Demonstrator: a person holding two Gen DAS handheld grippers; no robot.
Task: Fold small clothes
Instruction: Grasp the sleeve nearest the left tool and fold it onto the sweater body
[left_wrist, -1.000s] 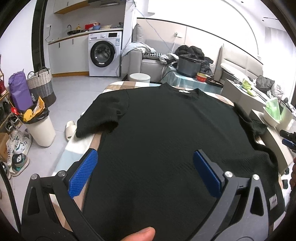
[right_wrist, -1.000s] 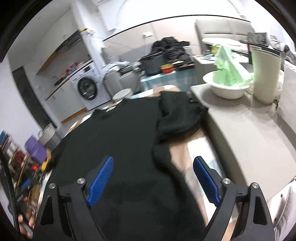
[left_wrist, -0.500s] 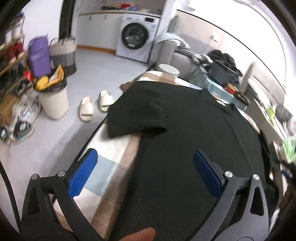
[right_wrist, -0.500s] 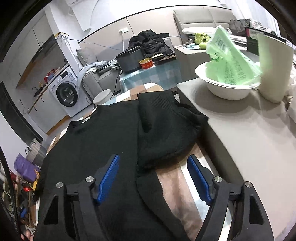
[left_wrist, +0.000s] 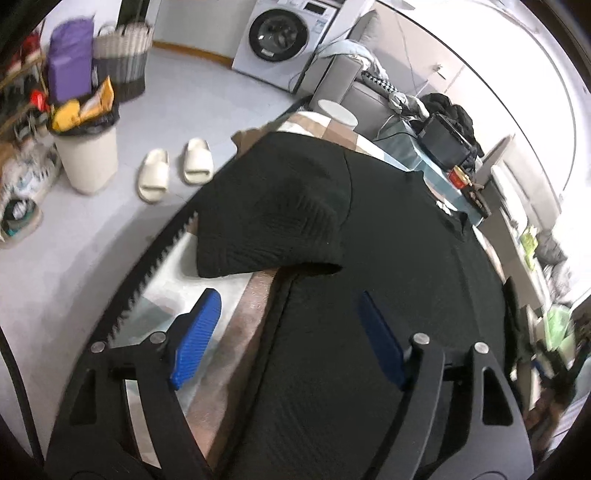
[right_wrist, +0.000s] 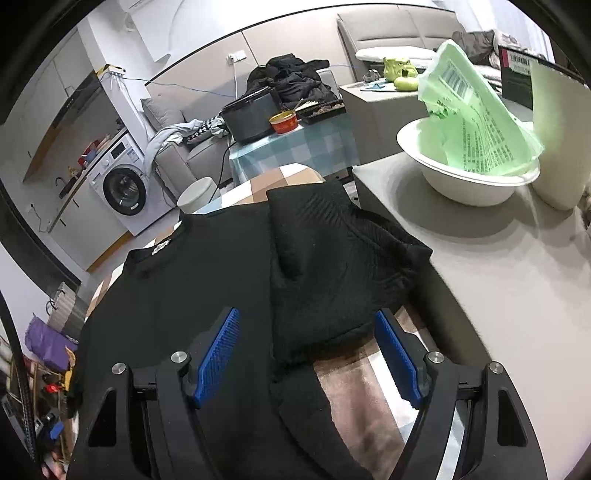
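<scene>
Black cloth covers most of both views: a black T-shirt (left_wrist: 388, 258) lies flat on a table (left_wrist: 236, 332) that has a checked cover in tan, white and pale blue. The shirt's neck points away from the cameras, toward the far end of the table. Its left sleeve (left_wrist: 266, 214) lies out to the side, near the table's edge. Its right sleeve (right_wrist: 332, 269) is bunched up a bit and lies next to a grey counter (right_wrist: 498, 277).

On that counter stands a white bowl (right_wrist: 469, 188) with a green plastic bag (right_wrist: 476, 122) in it. Far back there is a white washing machine (right_wrist: 125, 184) and a dark cooking pot (right_wrist: 251, 118) on a small table. On the floor by the shirt's left side stand a white bin (left_wrist: 86, 155) and two pale slippers (left_wrist: 175, 170).

The left gripper (left_wrist: 288, 339) hangs over the side hem of the shirt, just under the left sleeve. Its jaws have just been closing a little, but the blue pads (left_wrist: 195, 336) are apart and the shirt's edge lies under the gap, not pinched. The right gripper (right_wrist: 308, 360) hangs over the right sleeve's lower edge. Its jaws are apart too, and nothing is squeezed between them.
</scene>
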